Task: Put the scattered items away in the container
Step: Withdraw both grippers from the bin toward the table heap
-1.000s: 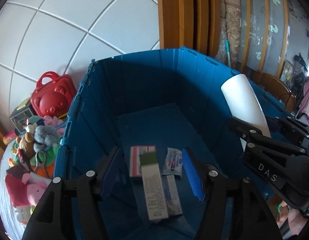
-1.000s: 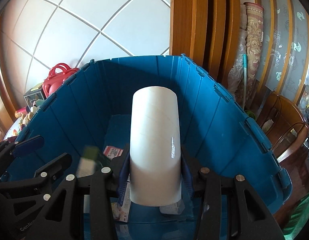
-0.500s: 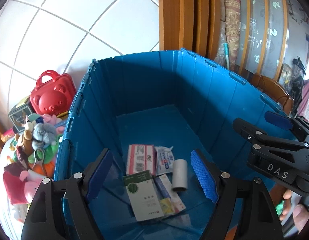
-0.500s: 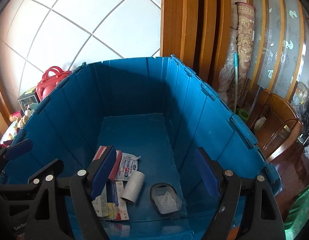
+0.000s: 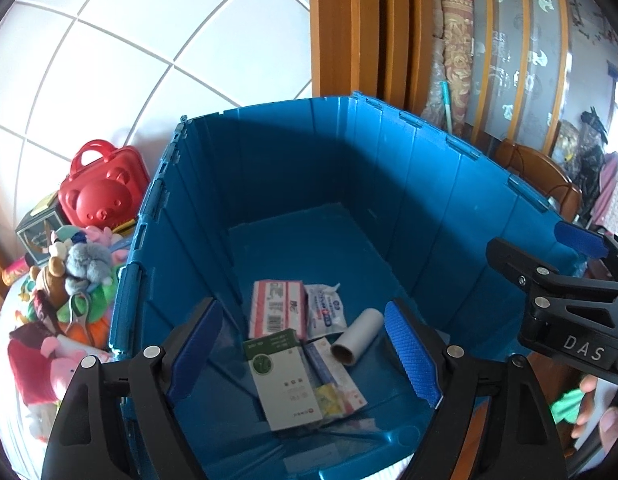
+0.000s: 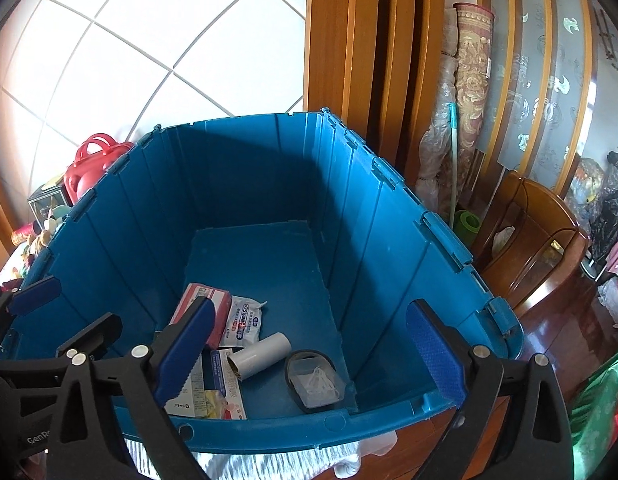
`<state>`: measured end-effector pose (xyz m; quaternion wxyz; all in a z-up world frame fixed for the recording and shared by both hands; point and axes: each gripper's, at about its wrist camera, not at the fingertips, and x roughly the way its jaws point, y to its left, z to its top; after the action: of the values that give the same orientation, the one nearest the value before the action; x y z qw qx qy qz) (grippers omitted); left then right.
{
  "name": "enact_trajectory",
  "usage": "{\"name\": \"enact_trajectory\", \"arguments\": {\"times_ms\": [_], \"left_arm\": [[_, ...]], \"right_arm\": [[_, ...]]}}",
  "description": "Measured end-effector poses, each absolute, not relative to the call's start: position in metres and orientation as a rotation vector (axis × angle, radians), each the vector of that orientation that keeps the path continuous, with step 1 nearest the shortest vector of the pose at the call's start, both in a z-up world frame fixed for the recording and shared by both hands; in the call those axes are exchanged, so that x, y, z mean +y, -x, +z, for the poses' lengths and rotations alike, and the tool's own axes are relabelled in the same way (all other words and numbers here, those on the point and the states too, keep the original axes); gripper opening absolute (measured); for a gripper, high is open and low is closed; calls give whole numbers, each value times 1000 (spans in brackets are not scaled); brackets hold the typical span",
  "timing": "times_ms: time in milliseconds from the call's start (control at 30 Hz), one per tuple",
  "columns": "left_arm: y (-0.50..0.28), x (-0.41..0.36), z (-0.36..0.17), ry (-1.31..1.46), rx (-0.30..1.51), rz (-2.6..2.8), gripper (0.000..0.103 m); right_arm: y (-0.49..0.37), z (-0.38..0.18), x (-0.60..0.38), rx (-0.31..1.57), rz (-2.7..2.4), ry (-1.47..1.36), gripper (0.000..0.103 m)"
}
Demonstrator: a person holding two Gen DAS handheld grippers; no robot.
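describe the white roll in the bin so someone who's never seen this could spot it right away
Look inside the big blue bin, at the cluster of items on its floor near the front wall. Among the flat boxes and packets lies the white roll on its side, between a wipes packet and a clear-lidded black case. It is the only cylinder, with a brown cardboard core showing.

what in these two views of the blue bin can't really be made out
- Left wrist view: the print on the green-and-white box is too small to read.
- Left wrist view: the packet beneath that box is half covered by it.
- Right wrist view: the pink box is partly hidden behind the right gripper finger.
- Right wrist view: what is inside the clear-lidded case is too small to tell.
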<state>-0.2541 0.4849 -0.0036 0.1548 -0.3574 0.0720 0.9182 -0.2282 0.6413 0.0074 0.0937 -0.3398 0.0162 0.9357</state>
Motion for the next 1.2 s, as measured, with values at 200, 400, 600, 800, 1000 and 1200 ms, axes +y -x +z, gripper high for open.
{"name": "enact_trajectory", "arguments": {"times_ms": [200, 400, 600, 800, 1000, 1200], "left_arm": [[247, 466, 4, 1001, 196, 2674, 84], [238, 432, 16, 963, 160, 2732, 84], [227, 384, 30, 922, 98, 2783, 85], [217, 333, 34, 896, 76, 2825, 88], [210, 262, 21, 942, 44, 2868, 88], [197, 172, 4, 991, 20, 2927, 88]], "right_arm": [[222, 11, 634, 65, 2789, 995, 98], [217, 18, 608, 59, 2832, 974, 98], [213, 27, 569, 50, 2879, 949, 98], [206, 38, 519, 41, 2938, 907, 98], [202, 41, 446, 19, 3018, 887, 98], [200, 35, 360, -1, 3082, 880, 98]]}}
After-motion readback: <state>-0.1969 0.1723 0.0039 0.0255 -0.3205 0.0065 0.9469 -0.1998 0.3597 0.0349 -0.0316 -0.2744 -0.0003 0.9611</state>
